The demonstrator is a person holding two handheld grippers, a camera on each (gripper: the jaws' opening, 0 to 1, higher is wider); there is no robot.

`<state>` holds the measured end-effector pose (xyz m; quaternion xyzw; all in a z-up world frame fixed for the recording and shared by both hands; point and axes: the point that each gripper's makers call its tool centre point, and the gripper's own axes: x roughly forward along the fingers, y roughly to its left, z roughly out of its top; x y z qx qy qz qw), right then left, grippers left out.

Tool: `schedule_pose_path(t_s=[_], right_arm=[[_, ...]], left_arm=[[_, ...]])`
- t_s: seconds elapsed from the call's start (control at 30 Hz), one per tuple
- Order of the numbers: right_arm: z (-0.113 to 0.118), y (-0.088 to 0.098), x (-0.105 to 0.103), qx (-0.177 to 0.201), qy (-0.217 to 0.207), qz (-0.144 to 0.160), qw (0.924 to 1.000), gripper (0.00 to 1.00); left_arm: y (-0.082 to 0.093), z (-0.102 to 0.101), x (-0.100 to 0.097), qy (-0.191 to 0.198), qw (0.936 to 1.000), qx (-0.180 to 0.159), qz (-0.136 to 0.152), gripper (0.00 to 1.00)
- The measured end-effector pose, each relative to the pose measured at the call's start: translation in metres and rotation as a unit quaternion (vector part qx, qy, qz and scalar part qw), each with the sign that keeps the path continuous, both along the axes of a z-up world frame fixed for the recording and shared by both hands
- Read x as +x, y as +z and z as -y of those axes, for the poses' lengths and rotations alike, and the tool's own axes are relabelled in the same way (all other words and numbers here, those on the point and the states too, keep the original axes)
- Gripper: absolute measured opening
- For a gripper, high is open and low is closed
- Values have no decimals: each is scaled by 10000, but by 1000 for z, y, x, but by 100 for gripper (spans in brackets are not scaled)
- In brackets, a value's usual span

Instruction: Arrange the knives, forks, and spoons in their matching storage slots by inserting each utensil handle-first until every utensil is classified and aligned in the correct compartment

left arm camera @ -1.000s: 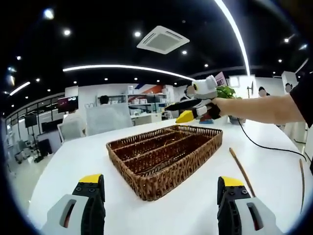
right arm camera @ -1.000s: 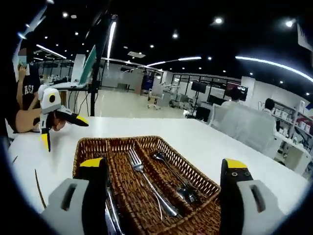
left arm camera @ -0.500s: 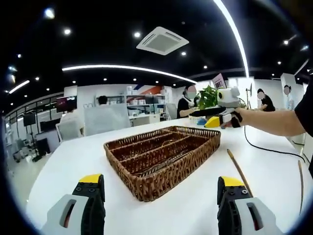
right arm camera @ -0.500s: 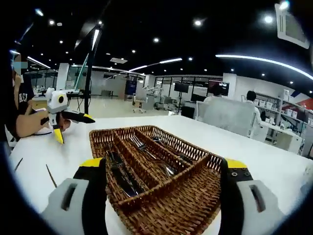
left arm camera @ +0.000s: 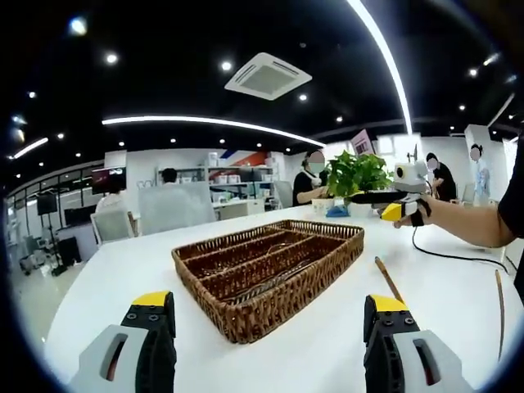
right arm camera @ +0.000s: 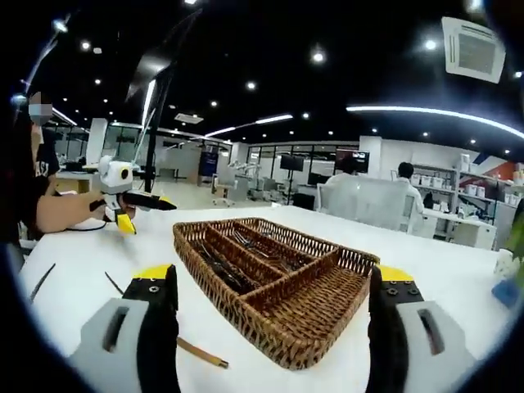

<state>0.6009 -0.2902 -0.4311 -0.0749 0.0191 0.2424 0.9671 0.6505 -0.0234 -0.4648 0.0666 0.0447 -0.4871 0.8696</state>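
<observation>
Left claw (left arm camera: 260,315): jaws apart, empty, low over the white bench (left arm camera: 106,270). Wicker tray (left arm camera: 270,262): mid-bench, cutlery (right arm camera: 246,246) lying in its slots. Thin sticks (left arm camera: 386,278): loose beside the tray. Right claw (right arm camera: 266,291): spread, empty. Sorting looks finished; next, check alignment.

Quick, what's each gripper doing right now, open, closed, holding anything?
Left gripper: open, holding nothing, facing the brown wicker tray.
Right gripper: open, holding nothing.
</observation>
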Motion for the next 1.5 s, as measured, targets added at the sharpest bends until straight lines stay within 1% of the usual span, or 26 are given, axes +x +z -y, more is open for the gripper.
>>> schedule_pose_path(t_s=[0.03, 0.1, 0.17, 0.23, 0.3, 0.33, 0.4, 0.43, 0.47, 0.53, 0.6, 0.67, 0.73, 0.83, 0.9, 0.97, 1.1, 1.23, 1.37, 1.47, 1.5], right_arm=[[2, -1, -2, -33, -6, 31, 10000, 100], [0, -10, -12, -179, 135, -27, 9997, 100], [2, -14, -17, -220, 208, -60, 9995, 100], [3, -13, -21, -174, 223, -43, 9996, 100], [1, -9, -27, 7, 339, 56, 9994, 100], [1, -11, -28, 6, 347, 42, 9994, 100], [-2, -15, -29, -140, 409, -19, 9991, 100], [-3, -16, -30, -214, 422, -23, 9989, 100], [-3, -15, -29, -198, 393, 15, 9990, 100], [-6, -16, -31, -232, 432, -14, 9988, 100], [-8, -17, -32, -314, 494, 7, 9983, 100], [-9, -20, -33, -476, 503, -11, 9976, 100], [-8, -18, -34, -479, 493, 17, 9976, 100], [-7, -13, -37, -358, 480, 90, 9982, 100], [-6, -11, -39, -343, 461, 129, 9983, 100], [-5, -9, -40, -331, 442, 149, 9984, 100], [-5, -6, -42, -297, 461, 201, 9983, 100], [-1, -14, -42, -289, 494, 120, 9983, 100], [3, -24, -41, -361, 517, -45, 9980, 98], [0, -29, -42, -448, 564, -141, 9973, 95], [-4, -30, -44, -453, 674, -193, 9965, 95]], left_arm=[[1, -1, 0, 11, 10000, -3, 3, 100], [2, -3, 1, 40, 10000, -4, 31, 100], [5, -4, 2, 59, 10000, -19, 78, 100], [6, -5, 3, 73, 9999, -48, 90, 100], [6, -6, 3, 81, 9999, 1, 111, 100], [6, -5, 3, 74, 9999, 29, 121, 100], [6, -5, 2, 49, 9999, 37, 128, 100], [7, -4, 1, 14, 10000, -20, 89, 100], [7, -3, 1, 2, 10000, -49, 76, 100], [6, -2, 1, -22, 10000, -57, 55, 100], [7, -1, -1, -30, 9999, 29, 140, 100], [12, 0, -3, -43, 9998, -21, 190, 100], [17, -1, -5, -53, 9997, -81, 244, 100], [20, -2, -4, -35, 9995, -166, 273, 100], [19, -4, -3, 5, 9995, -186, 242, 100], [17, -6, -2, 31, 9996, -120, 251, 100], [15, -6, -2, 43, 9997, -145, 193, 100], [11, -6, -2, 28, 9998, -94, 151, 100], [11, -4, -4, 9, 9998, -43, 182, 100], [11, -2, -6, -10, 9998, -11, 199, 100], [10, -2, -6, -9, 9998, 1, 208, 100]])
